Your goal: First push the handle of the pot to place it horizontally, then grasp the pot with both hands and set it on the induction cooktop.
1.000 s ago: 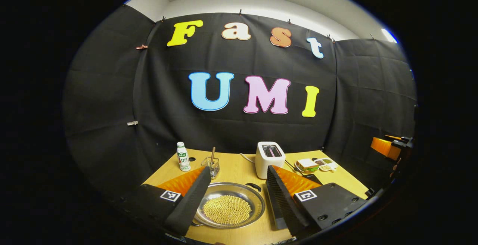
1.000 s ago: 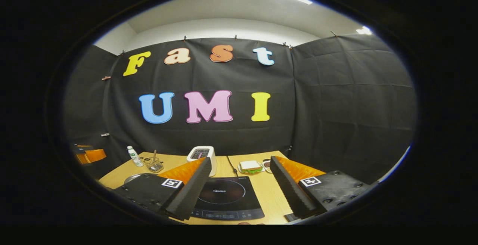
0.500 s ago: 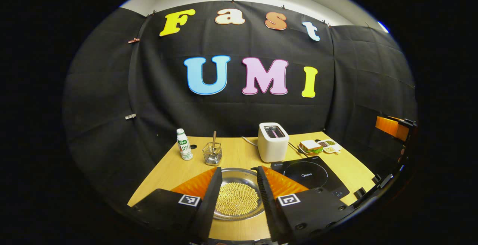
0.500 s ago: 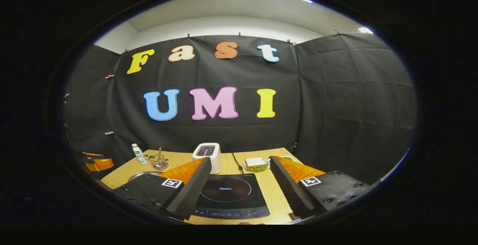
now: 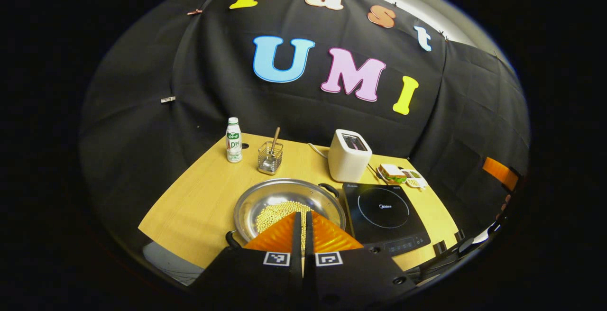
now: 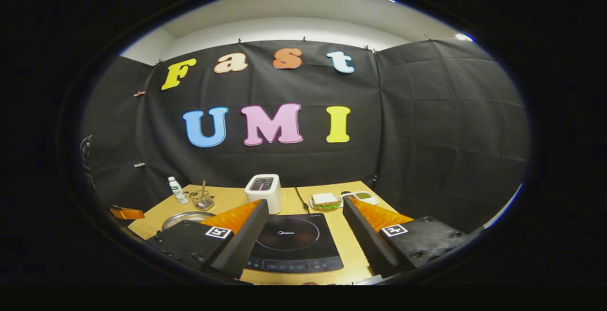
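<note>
A steel pot (image 5: 284, 197) with yellow beans inside sits on the wooden table (image 5: 199, 206), left of the black induction cooktop (image 5: 386, 214). One of its black handles (image 5: 328, 188) points far-right and the other (image 5: 231, 238) near-left, so they lie on a diagonal. My left gripper (image 5: 302, 215) is shut with nothing in it and hovers above the pot's near rim. My right gripper (image 6: 304, 202) stands open above the cooktop (image 6: 289, 242). The pot's rim (image 6: 182, 217) peeks out to the left behind one finger.
A white toaster (image 5: 348, 161) stands behind the cooktop. A small bottle (image 5: 233, 140) and a wire basket with a spoon (image 5: 270, 157) stand at the back left. A sandwich plate (image 5: 393, 173) and a sauce tray (image 5: 415, 180) lie at the back right.
My left gripper has closed from wide open to shut, and has risen and tilted down over the pot. The right gripper stayed open and barely shifted.
</note>
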